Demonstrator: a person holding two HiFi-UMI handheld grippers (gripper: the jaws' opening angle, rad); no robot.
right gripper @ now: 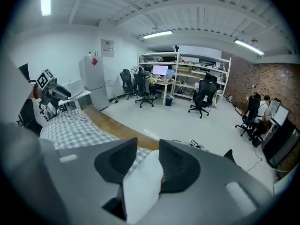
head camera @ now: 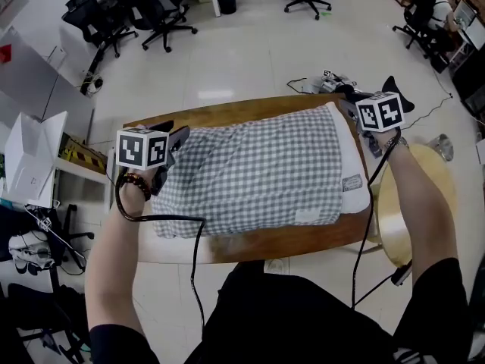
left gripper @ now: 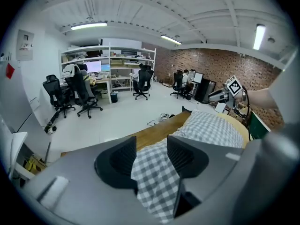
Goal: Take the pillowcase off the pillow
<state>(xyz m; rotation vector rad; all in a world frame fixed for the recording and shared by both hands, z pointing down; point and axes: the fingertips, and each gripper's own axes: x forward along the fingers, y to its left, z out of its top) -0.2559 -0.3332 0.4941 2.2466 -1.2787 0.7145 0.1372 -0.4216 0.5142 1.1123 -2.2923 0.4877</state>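
Observation:
A pillow in a grey-and-white checked pillowcase lies flat on a wooden table. The white pillow sticks out of the case's right end. My left gripper hovers at the case's far left corner. Its jaws stand apart, with checked cloth showing in the gap but not pinched by the pads. At the far right corner my right gripper is shut on the white pillow, which bulges up between its jaws. The left gripper view looks along the pillowcase toward the right gripper's marker cube.
A round wooden stool stands right of the table. Cables and small gear lie on the floor beyond the table's far edge. Office chairs stand farther back, and white boxes sit to the left.

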